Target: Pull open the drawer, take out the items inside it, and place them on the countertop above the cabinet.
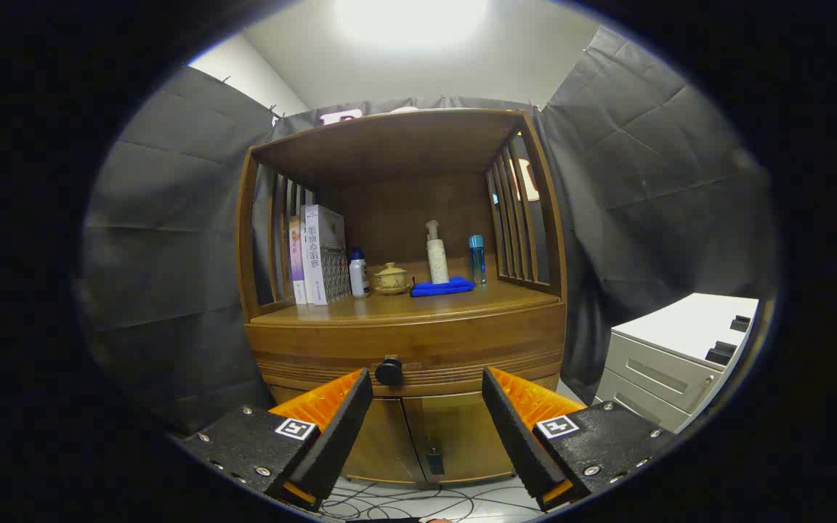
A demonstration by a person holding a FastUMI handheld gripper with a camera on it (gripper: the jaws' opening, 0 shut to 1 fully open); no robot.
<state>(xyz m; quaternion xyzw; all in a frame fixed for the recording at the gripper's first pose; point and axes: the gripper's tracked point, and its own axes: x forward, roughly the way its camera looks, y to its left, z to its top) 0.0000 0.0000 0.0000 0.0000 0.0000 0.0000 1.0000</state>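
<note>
drawer (407, 347) shut, long axis crosswise, knob (389, 371) facing spread gripper (427, 383)

1. Brown wooden cabinet (404, 341) with a slatted-sided open shelf; its countertop (418, 305) carries everything.
2. On it, left to right: upright books (320, 254), small white bottle (359, 274), tan lidded pot (390, 279), folded blue cloth (442, 288), clear blue bottle (477, 258).
3. White pump bottle (437, 254) stands on the cloth.

White book (322, 254) spine carries Chinese characters (too small to read).
</note>
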